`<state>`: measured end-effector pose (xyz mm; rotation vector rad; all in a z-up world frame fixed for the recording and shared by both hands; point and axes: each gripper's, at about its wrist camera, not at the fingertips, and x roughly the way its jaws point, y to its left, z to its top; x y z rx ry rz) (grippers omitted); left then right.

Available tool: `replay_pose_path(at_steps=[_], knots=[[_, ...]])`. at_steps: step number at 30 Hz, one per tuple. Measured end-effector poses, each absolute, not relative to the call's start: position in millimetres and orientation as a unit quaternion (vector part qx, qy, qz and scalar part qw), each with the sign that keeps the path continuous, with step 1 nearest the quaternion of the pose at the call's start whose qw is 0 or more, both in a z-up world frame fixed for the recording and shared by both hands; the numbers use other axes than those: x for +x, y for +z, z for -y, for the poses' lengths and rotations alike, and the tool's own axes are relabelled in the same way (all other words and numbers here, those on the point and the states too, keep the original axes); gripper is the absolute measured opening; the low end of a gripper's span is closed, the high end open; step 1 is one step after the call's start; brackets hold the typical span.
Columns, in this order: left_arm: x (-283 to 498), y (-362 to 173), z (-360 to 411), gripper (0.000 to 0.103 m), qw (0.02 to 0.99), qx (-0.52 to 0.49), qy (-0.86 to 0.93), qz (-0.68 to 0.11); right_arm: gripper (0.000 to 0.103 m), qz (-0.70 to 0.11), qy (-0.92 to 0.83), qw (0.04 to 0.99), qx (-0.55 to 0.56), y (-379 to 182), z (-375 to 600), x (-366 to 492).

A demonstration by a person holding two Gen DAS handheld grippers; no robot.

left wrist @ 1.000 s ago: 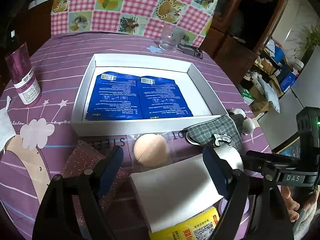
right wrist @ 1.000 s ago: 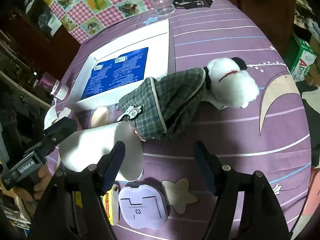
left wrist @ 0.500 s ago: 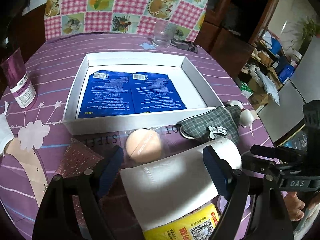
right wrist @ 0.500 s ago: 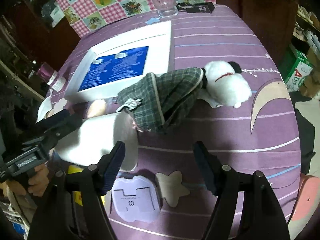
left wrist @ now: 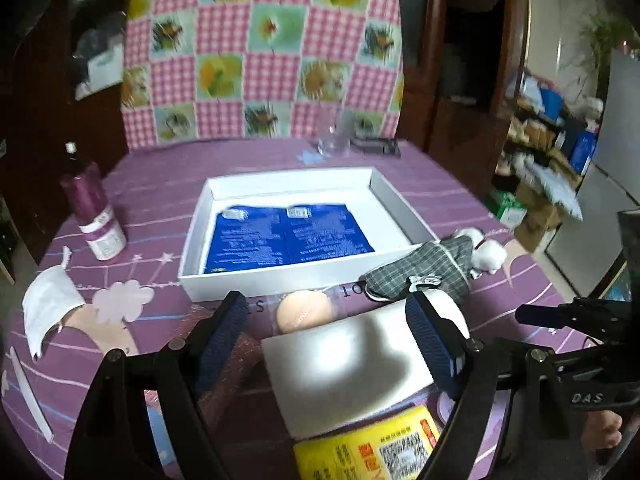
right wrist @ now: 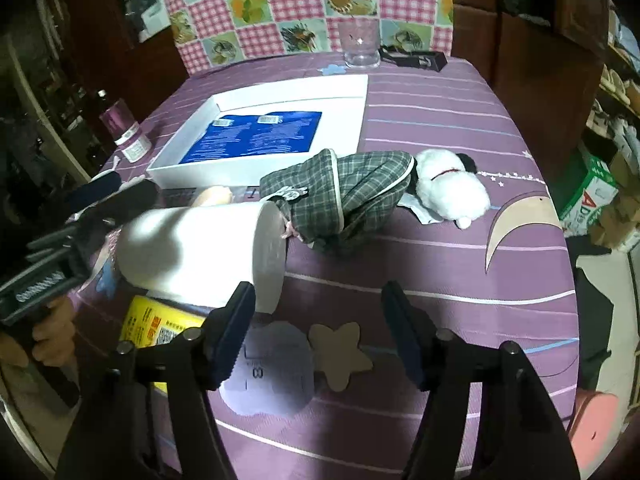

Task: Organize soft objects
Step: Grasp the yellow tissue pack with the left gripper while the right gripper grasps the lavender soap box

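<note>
A white paper roll (left wrist: 348,364) lies on its side over a yellow pack (left wrist: 372,448), one end against the plaid-dressed plush dog (right wrist: 352,196). My left gripper (left wrist: 326,320) hovers over the roll. Its jaws are wide: the left pad stands clear of the roll and the right finger overlaps it. A peach puff (left wrist: 306,312) sits just beyond. The white tray (left wrist: 288,276) holds two blue packs (left wrist: 288,240). My right gripper (right wrist: 320,320) is closing with nothing between its fingers, right of the roll (right wrist: 192,248) and above a star patch.
A purple bottle (left wrist: 94,216) stands left of the tray, and a white mask (left wrist: 48,312) lies at the table's left edge. A glass (right wrist: 360,46) and a black clip stand at the back. A lilac card (right wrist: 272,376) lies under the right gripper. A checked chair back stands behind the table.
Both views have tilted up and show more of the chair and room. The right gripper's jaws have narrowed a little. The roll's end now touches the plaid plush.
</note>
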<state>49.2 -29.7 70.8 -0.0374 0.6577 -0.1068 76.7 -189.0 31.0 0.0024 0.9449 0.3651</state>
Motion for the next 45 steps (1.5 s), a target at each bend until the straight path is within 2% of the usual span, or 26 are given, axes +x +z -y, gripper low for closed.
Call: replay_pose_path(at_steps=[7, 13, 20, 27, 34, 38, 41, 43, 45], knots=[[5, 71, 2, 0.082, 0.96, -0.043, -0.025, -0.274, 0.066, -0.349, 0.228, 0.908, -0.044, 28, 192, 37], [-20, 51, -9, 0.082, 0.962, -0.042, -0.014, -0.269, 0.066, -0.363, 0.251, 0.896, -0.055, 17, 187, 25], [-31, 33, -14, 0.082, 0.954, -0.063, -0.04, -0.29, 0.058, -0.378, 0.256, 0.886, -0.087, 4, 179, 16], [-31, 26, 4, 0.083, 0.945, -0.055, -0.07, -0.313, 0.058, -0.39, 0.263, 0.879, -0.083, -3, 178, 17], [-21, 18, 30, 0.085, 0.931, -0.022, -0.06, -0.36, 0.058, -0.398, 0.268, 0.874, -0.077, -3, 174, 20], [-10, 12, 37, 0.086, 0.911, -0.036, -0.06, -0.407, 0.058, -0.402, 0.274, 0.871, -0.064, -6, 177, 21], [0, 7, 41, 0.091, 0.896, -0.038, -0.039, -0.442, 0.058, -0.405, 0.276, 0.87, -0.051, -7, 181, 23], [4, 3, 46, 0.101, 0.888, -0.031, -0.036, -0.457, 0.058, -0.409, 0.279, 0.868, -0.043, -8, 183, 24], [6, 0, 54, 0.103, 0.883, -0.021, -0.036, -0.468, 0.058, -0.412, 0.281, 0.866, -0.034, -8, 185, 25]])
